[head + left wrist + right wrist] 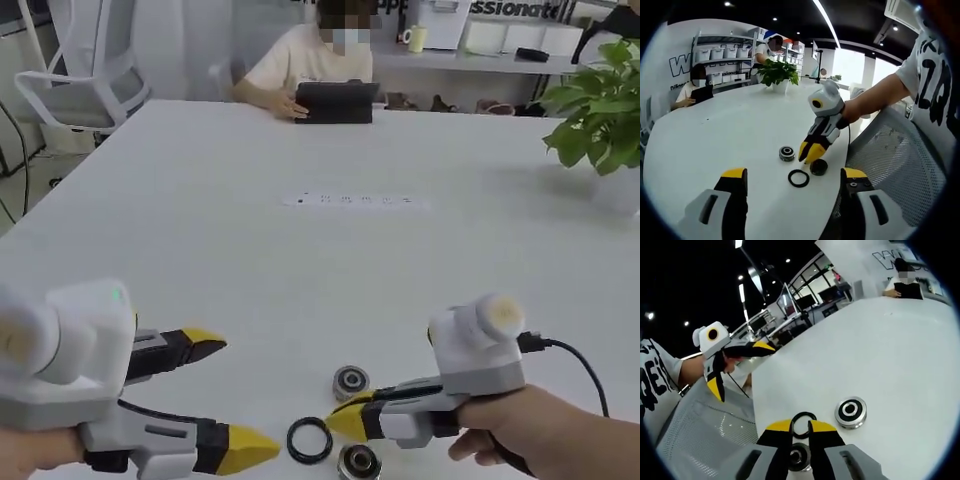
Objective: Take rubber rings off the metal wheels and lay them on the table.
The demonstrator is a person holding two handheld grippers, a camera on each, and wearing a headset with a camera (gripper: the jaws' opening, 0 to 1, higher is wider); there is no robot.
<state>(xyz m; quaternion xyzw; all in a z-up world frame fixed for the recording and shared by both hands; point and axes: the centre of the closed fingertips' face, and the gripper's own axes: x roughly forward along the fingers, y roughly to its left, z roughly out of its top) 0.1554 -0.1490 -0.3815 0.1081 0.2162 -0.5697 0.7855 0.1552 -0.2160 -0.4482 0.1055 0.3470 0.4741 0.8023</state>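
Hovering at lower left in the head view, the left gripper (240,397) is gaping wide, empty. The right gripper (338,418), lower right, is clenching on nothing, just beside the ring (309,440), which is lying flat on the table (320,260), left of two wheels (351,381).

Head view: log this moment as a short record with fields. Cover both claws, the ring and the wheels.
table: white
rubber ring: loose, flat on the table, between the two claws
far wheel: lying on the table, rim looks like bare metal
near wheel: beside the ring, dark rim, may still wear its ring
left claw: open wide, empty
right claw: closed, empty, tip next to the ring
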